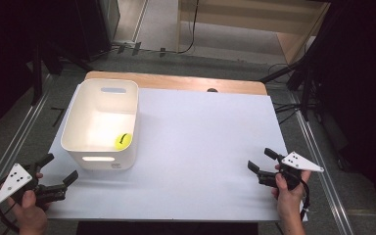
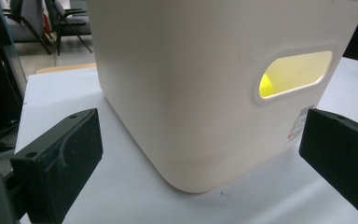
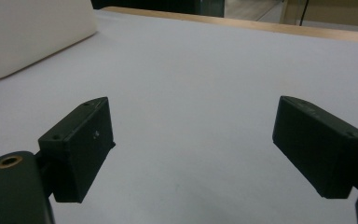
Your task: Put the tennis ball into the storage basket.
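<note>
Surface: white sheet over a wooden top (image 1: pixel 200 147), dark room and floor rails around it, nothing lying loose on the sheet.
Bin: white bin (image 1: pixel 100 122) stands upright at the left rear part of the sheet, handle slots in its near and far walls.
Ball: yellow ball (image 1: pixel 123 141) lies inside the bin, in the near right corner of its floor; through the slot in the left gripper view it glows yellow (image 2: pixel 266 86).
Left hand-held gripper: left hand-held gripper (image 1: pixel 61 182) rests low at the near left edge, jaws apart and empty, aimed at the bin's near corner, close to it but not touching.
Right hand-held gripper: right hand-held gripper (image 1: pixel 260 160) sits near the right edge, well apart from the bin, jaws apart with bare sheet between them.
Risk, bin: a forward nudge of the left jaws would likely push the light bin or skew it, since its corner sits right in their gap.
Risk, ball: a tipped or jolted bin could roll the ball about, or out.
Risk, sheet: a low jaw dragged across could probably scuff or ruck the sheet.
Risk, reach: going for the ball from the right means clearing the rim; a clipped rim could tilt the bin.
</note>
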A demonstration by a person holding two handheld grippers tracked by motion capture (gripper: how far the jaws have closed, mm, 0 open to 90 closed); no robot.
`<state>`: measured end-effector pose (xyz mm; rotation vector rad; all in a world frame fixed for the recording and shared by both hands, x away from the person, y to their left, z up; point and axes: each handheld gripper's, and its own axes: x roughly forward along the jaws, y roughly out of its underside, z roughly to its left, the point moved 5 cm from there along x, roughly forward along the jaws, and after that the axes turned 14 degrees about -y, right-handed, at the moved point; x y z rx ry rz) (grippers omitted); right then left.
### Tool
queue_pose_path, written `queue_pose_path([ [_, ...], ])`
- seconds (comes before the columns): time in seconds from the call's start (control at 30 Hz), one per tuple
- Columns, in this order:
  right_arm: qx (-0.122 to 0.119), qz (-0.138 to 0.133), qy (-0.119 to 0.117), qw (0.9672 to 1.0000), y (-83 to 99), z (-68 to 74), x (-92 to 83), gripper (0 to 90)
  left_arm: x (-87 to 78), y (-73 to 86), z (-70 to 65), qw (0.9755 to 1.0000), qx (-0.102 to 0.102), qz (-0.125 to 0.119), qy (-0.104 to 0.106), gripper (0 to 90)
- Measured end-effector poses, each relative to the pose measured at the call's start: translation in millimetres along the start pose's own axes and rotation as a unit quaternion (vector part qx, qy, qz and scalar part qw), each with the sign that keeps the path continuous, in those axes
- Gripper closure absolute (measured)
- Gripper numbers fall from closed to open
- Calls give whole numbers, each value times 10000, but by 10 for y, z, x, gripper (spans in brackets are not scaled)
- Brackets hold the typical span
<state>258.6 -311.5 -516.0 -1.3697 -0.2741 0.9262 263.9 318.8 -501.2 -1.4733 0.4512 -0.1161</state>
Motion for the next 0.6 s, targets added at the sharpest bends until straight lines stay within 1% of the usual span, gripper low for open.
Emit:
queue_pose_path([
  [0.1,-3,-131,103,9999,81,-25,-62,97,2,3,1,10000,15,5,-4,0],
  [0.2,104,-343,234,9991,187,-62,-141,74,7,4,-2,10000,16,5,-5,0],
  [0.23,123,-408,217,9989,184,-64,-160,48,8,5,-3,10000,30,23,-8,0],
  [0.27,111,-433,262,9987,172,-70,-191,14,9,5,-2,10000,52,37,-4,0],
  [0.3,98,-469,365,9982,162,-74,-220,13,10,6,-1,10000,63,45,-8,0],
  [0.33,97,-501,403,9979,164,-83,-254,13,10,5,-3,10000,67,50,-11,0],
  [0.43,255,-665,479,9963,208,-133,-346,13,11,5,-5,10000,61,49,-5,0],
  [0.5,383,-783,439,9952,225,-155,-380,13,13,5,-5,10000,83,50,-9,0],
  [0.6,422,-795,423,9950,231,-161,-363,13,16,4,-16,10000,58,52,-8,0],
])
